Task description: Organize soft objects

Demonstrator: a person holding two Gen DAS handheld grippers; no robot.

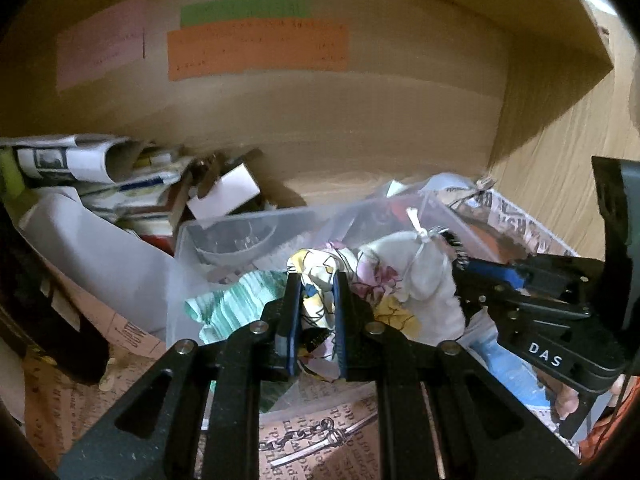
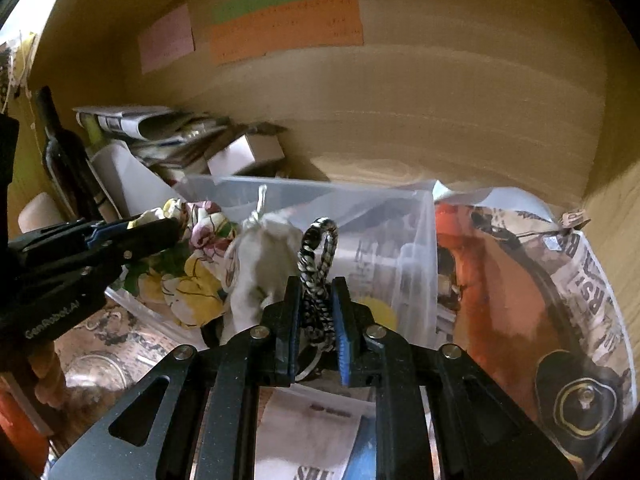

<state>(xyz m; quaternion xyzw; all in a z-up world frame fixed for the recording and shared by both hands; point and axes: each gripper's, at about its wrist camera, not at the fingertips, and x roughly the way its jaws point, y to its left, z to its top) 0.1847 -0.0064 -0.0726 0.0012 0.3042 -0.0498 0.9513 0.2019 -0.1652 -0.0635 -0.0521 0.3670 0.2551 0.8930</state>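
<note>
My left gripper (image 1: 316, 316) is shut on a floral cloth (image 1: 316, 280) of yellow, pink and white, held over a clear plastic bin (image 1: 224, 232). The cloth also shows in the right wrist view (image 2: 192, 272), with the left gripper (image 2: 176, 226) coming in from the left. A white drawstring pouch (image 1: 424, 276) hangs beside the cloth; it also shows in the right wrist view (image 2: 260, 256). My right gripper (image 2: 316, 320) is shut on a black-and-white braided cord loop (image 2: 318, 264). In the left wrist view the right gripper (image 1: 460, 256) reaches in from the right.
All this is inside a wooden cabinet with coloured paper notes (image 1: 256, 48) on its back wall. A pile of papers and boxes (image 1: 120, 176) lies at the left, with a dark bottle (image 2: 64, 160). A green striped cloth (image 1: 236, 304) lies by the bin. A printed bag (image 2: 540, 280) stands at the right.
</note>
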